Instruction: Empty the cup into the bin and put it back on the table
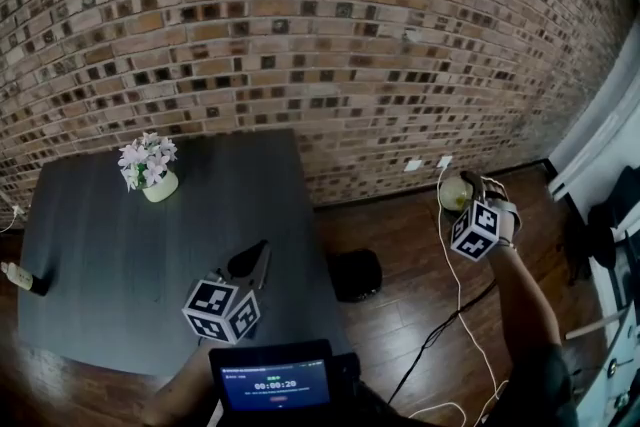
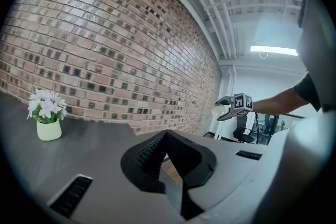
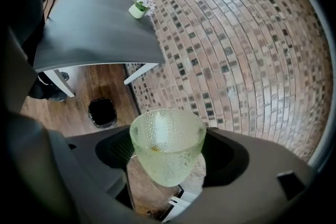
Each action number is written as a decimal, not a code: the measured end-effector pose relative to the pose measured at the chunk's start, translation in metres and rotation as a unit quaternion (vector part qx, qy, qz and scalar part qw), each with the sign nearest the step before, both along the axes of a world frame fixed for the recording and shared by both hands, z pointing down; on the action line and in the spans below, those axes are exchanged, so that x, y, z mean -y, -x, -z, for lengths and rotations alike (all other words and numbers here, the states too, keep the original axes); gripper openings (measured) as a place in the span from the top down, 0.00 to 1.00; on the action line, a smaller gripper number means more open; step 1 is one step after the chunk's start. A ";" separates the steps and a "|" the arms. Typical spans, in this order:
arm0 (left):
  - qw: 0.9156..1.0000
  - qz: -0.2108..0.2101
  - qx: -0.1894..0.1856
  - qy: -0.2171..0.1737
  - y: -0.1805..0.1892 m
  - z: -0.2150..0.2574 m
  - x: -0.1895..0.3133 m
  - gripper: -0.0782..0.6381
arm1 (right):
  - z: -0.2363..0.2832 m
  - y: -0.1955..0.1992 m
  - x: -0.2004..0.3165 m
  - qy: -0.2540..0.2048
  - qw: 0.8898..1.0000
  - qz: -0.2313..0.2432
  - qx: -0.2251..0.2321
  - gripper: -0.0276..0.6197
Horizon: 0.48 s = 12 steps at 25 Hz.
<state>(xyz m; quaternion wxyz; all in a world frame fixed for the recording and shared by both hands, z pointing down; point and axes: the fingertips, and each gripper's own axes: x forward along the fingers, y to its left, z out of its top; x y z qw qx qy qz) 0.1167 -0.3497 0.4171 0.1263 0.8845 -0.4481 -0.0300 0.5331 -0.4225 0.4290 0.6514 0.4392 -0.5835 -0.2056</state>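
A pale green dimpled glass cup sits between the jaws of my right gripper, which is shut on it. The cup tilts with its mouth toward the camera, and a small orange speck lies inside. In the head view the cup and right gripper hang over the wooden floor, right of the table. The black bin stands on the floor by the table's right edge, left of and below the cup. My left gripper rests level over the dark grey table, its jaws closed to a point with nothing between them.
A small pot of white flowers stands at the table's far side. A white object lies at the table's left edge. A white cable trails across the floor. The brick wall runs behind the table.
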 end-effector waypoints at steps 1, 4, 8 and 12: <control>1.000 0.000 0.000 0.000 0.000 0.000 0.000 0.88 | 0.000 0.000 0.000 0.003 1.000 0.002 -0.008 0.36; 1.000 0.001 -0.001 0.000 -0.002 -0.001 -0.001 0.88 | 0.003 -0.003 0.002 0.011 1.000 0.006 -0.023 0.36; 1.000 0.002 -0.001 0.002 -0.004 -0.002 -0.002 0.88 | 0.005 -0.006 0.002 0.014 0.999 0.009 -0.035 0.36; 1.000 0.004 -0.008 0.001 -0.004 0.001 -0.003 0.88 | 0.006 -0.006 0.001 0.024 0.998 0.021 -0.060 0.36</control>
